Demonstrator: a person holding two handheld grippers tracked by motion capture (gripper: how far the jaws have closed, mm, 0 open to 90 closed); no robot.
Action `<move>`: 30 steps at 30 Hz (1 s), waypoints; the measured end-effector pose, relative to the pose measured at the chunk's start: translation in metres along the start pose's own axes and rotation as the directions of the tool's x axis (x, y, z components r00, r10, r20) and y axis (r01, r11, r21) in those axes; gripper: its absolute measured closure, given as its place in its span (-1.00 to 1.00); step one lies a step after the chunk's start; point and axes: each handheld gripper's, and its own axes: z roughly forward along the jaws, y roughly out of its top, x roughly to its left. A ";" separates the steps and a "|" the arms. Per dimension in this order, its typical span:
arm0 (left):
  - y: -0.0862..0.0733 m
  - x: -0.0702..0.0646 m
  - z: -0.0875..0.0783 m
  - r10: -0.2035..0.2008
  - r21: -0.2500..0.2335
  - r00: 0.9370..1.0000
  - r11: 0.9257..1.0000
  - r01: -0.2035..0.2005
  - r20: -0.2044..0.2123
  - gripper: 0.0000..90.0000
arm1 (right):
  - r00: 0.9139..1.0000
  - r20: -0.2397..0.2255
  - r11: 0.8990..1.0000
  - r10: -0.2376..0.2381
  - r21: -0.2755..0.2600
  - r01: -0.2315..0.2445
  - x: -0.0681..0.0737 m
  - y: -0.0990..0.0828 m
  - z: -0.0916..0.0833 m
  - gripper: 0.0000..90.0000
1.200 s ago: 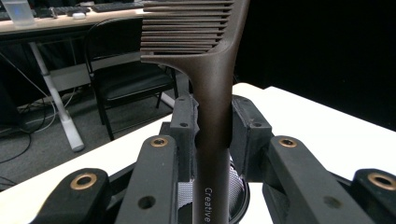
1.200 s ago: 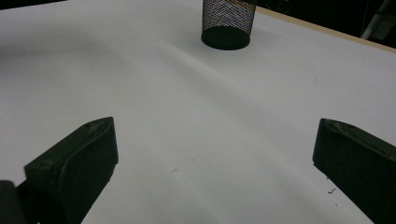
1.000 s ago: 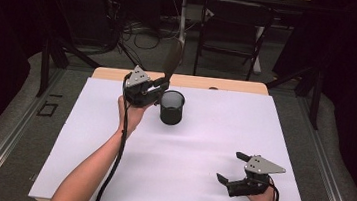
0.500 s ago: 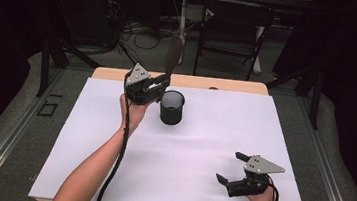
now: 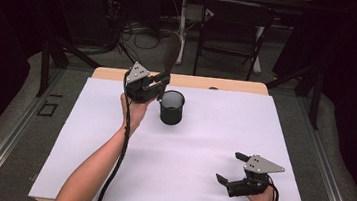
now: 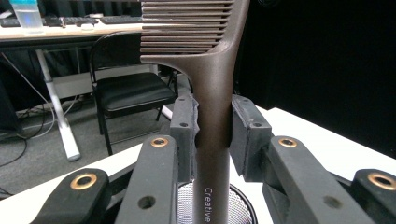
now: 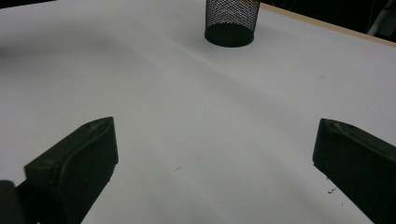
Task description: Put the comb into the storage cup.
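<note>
Little has shifted since the earlier frames: both hands sit where they were, and the comb appears a touch more upright above the cup.

Clamped between the jaws of the left gripper [image 6: 212, 135] is the handle of a brown wide-tooth comb [image 6: 212, 84]. Both pads press its sides, so the jaws are closed tight on it. The comb stands nearly upright, teeth at the top, its lower handle pointing down toward the round mesh opening seen just below the jaws. In the high view the left gripper [image 5: 155, 85] is raised at the far left part of the tabletop [image 5: 201, 148], with the comb [image 5: 170, 57] rising from it and the black mesh pen cup [image 5: 171, 107] standing just beside it, to its right. The left hand [image 5: 135, 111] holds the gripper from below, its cable trailing along the forearm.

The right gripper [image 5: 232, 169] rests low at the near right of the white tabletop, well apart from the cup. Its jaws stand wide open with nothing between them; its own view looks across bare white surface to the mesh pen cup [image 7: 232, 21] far off.
</note>
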 end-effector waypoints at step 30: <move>-0.006 0.000 0.016 0.001 -0.065 1.000 0.998 -0.002 -0.023 0.61 | 1.000 0.002 1.000 -0.002 0.004 0.002 0.000 0.000 0.000 -1.00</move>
